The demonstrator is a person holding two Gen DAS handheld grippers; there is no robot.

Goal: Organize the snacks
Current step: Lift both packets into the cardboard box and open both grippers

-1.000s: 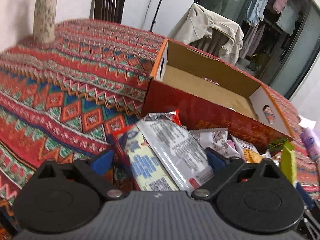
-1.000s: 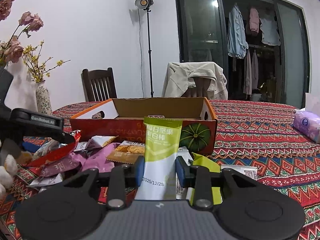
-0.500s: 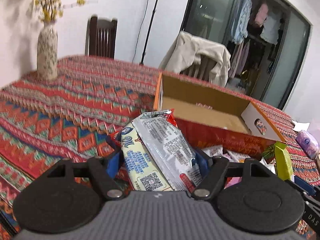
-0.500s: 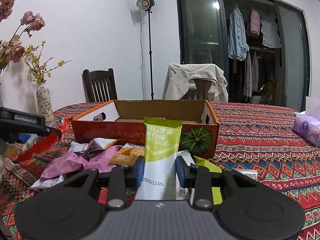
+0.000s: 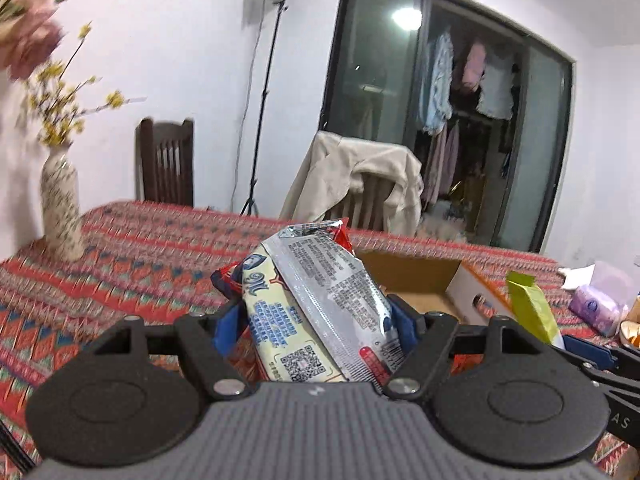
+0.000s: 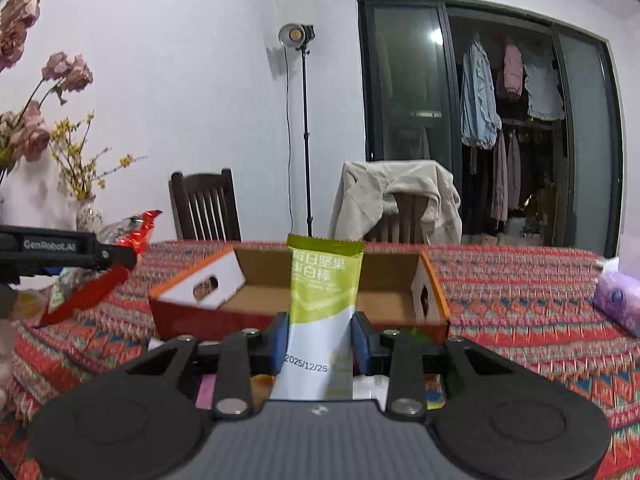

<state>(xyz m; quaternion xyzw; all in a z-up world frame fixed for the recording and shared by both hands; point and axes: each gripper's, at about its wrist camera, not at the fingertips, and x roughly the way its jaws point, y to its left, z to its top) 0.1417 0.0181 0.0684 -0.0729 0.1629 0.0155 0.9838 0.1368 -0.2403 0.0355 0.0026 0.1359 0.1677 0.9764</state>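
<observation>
My left gripper [image 5: 312,320] is shut on a silver, cream and red snack packet [image 5: 316,304] and holds it in the air before the open cardboard box [image 5: 416,280]. My right gripper [image 6: 320,340] is shut on a green and white snack bar [image 6: 324,304] and holds it upright in front of the same box [image 6: 264,300], whose inside looks bare. The left gripper with its red packet [image 6: 100,288] shows at the left of the right wrist view. The green bar also shows in the left wrist view [image 5: 532,304].
The table has a red patterned cloth [image 6: 520,312]. A flower vase [image 5: 60,208] stands at the far left. A purple tissue pack [image 6: 616,300] lies at the right. Two chairs [image 6: 204,208] stand behind the table, one with a beige jacket [image 6: 396,196]. Loose packets lie under my right gripper.
Both grippers have lifted with their packets. The left one rose off the snack pile and tilted up toward the box. The right one rose and moved nearer the box.
</observation>
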